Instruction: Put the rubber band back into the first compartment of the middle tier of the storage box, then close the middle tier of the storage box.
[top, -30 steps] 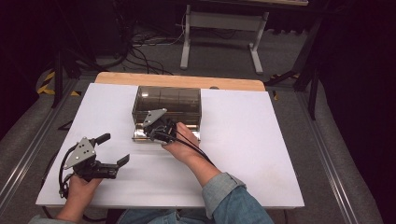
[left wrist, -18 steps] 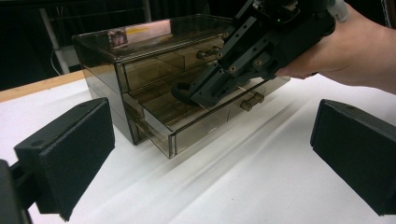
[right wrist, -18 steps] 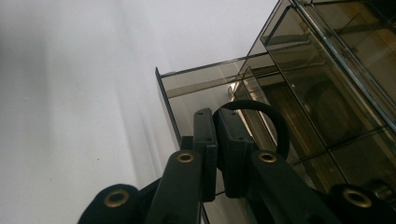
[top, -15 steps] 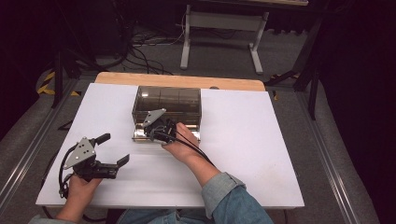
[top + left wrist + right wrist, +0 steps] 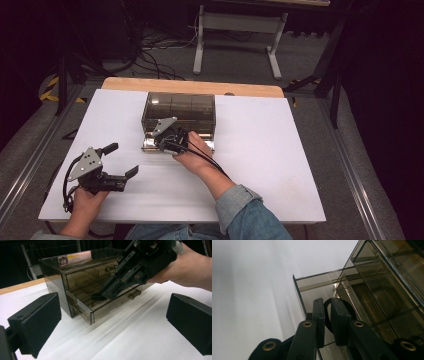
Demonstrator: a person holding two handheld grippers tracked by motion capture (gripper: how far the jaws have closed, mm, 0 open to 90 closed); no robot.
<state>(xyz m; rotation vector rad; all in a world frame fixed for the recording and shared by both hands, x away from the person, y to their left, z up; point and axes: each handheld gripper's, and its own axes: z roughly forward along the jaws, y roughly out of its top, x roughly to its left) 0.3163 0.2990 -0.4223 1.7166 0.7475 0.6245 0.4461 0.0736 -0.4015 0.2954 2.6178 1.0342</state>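
A black ring sits in the pulled-out bottom drawer of a smoky clear drawer box, which stands on the white table a little back from its middle. The right gripper reaches down into that open drawer, and the ring's band runs between its two black fingers. The jaws stand nearly together with a thin gap and have just been opening a little; the angle is steep, so whether the pads press on the band or merely flank it cannot be told for sure. In the left gripper view the ring lies dark under the right gripper's tip inside the drawer. The box's upper drawers are pushed in. The left gripper rests well apart on the near left of the table, its jaws spread wide with nothing between them, pointing toward the box.
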